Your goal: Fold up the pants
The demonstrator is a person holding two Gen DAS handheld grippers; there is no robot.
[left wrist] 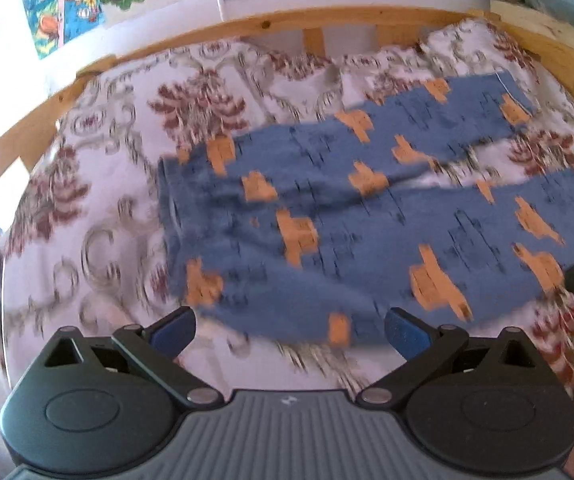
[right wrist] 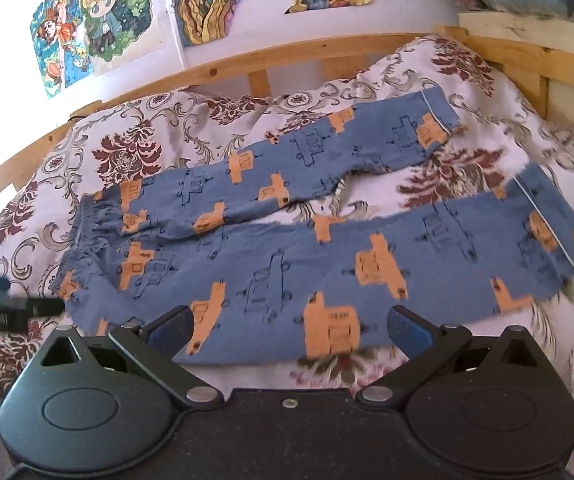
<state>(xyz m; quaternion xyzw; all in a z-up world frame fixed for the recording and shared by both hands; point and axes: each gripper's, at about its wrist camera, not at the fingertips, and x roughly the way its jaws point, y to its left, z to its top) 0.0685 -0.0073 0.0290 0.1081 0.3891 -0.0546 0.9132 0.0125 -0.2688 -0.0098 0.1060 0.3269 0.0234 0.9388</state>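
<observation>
Item: my right gripper (right wrist: 289,334), jaws spread, empty; left gripper (left wrist: 289,330) likewise (blurred view). Pants (right wrist: 327,248) at twelve o'clock, flat on bedspread (right wrist: 147,136), legs splayed; I judge no fold begun.

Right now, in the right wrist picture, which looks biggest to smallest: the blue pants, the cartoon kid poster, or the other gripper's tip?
1. Blue pants, by far the largest.
2. Cartoon kid poster on the wall.
3. Left gripper tip, partly cut off at the edge, so its true size is unsure.
</observation>
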